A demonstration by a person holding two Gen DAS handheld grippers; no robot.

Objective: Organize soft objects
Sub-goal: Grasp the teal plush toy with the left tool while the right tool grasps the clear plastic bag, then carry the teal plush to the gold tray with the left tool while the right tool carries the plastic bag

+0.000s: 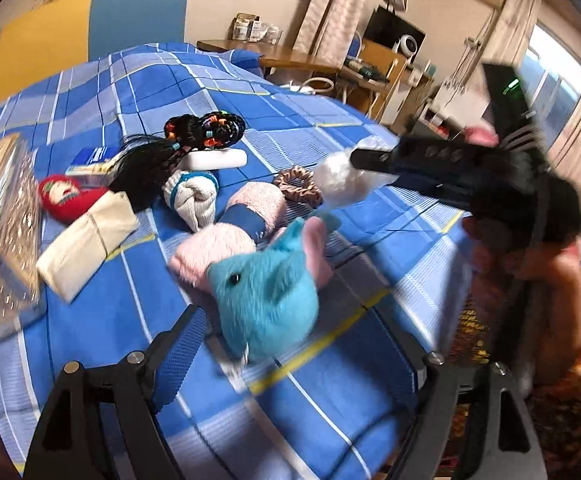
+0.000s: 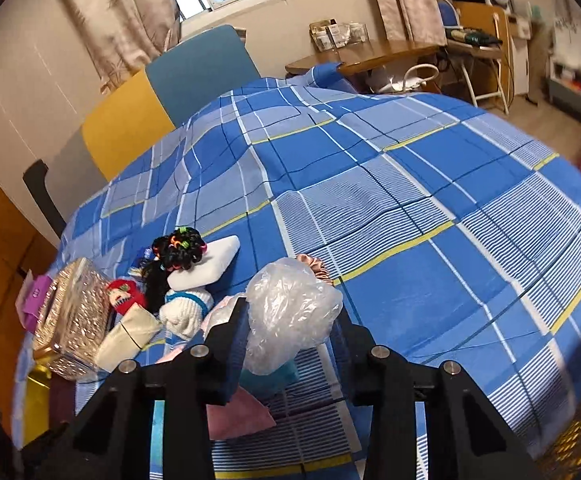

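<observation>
A: Largest first. The blue checked bedspread with white and yellow lines (image 2: 390,184) covers the bed and carries everything. At its left edge sits a glittering gold woven box (image 2: 72,312).

B: Anything in the box?

A: Cannot tell; its inside is not shown. The soft things lie in a loose cluster beside it, so the sorting looks to be at an early stage.

B: List them, big to small.

A: A turquoise plush animal with pink ears (image 1: 264,290) lies nearest the left gripper (image 1: 290,360), touching a pink fluffy slipper with a blue band (image 1: 226,232). Then a cream fabric pouch (image 1: 86,244), a rolled white sock with a teal stripe (image 1: 190,196), a black wig with coloured beads (image 1: 194,136), a white foam block (image 1: 214,159), a red knitted item (image 1: 64,198) and a brown satin scrunchie (image 1: 294,182).

B: Left claw?

A: Spread fully wide and empty, the plush just ahead between its fingers, pads not touching it.

B: Right?

A: The right gripper (image 2: 290,320) is pinched down on a crumpled clear plastic bag (image 2: 290,308), raised above the bedspread near the scrunchie.

B: Remaining?

A: By judgement, nearly everything: the bag still needs a place, and all other items lie loose.
</observation>
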